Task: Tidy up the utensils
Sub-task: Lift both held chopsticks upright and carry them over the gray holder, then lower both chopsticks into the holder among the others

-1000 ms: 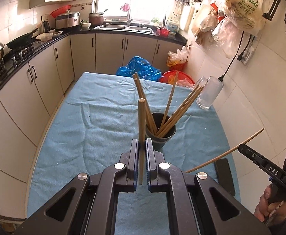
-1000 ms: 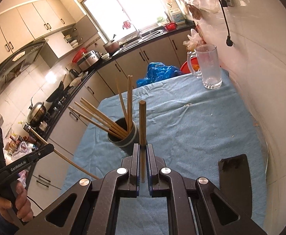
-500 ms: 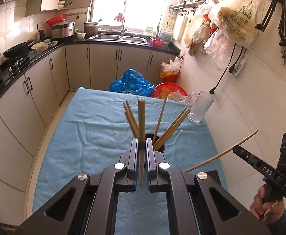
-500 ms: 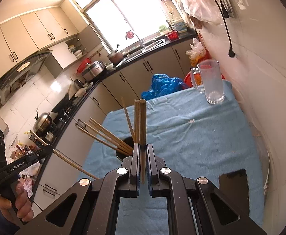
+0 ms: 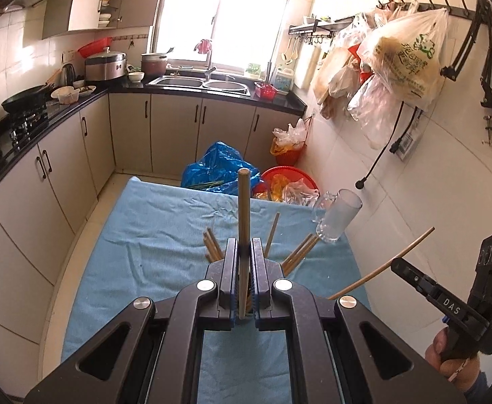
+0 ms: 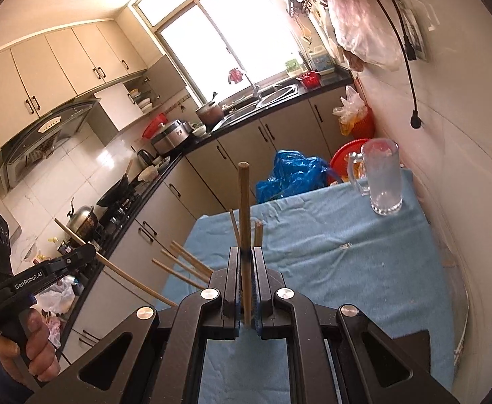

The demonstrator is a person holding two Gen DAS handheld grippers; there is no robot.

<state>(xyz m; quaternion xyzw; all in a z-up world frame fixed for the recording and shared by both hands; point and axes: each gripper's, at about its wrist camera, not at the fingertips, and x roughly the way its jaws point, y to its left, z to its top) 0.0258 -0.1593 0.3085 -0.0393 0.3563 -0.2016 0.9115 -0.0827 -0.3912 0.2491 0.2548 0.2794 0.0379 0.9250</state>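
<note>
My left gripper is shut on a wooden chopstick that points forward and up. My right gripper is shut on another wooden chopstick. Several chopsticks fan out from a dark cup hidden behind the left gripper's jaws; their tips also show in the right wrist view. Each gripper shows in the other's view, the right one low on the right and the left one low on the left, both raised above the table.
A blue cloth covers the table. A glass mug stands at its far right corner, also in the right wrist view. A black phone-like slab lies near the front right. Cabinets, blue bag and red basin lie beyond.
Both grippers have lifted and pulled back, so the cup has dropped behind the jaws and only the chopstick tips show. Both stay shut on their chopsticks.
</note>
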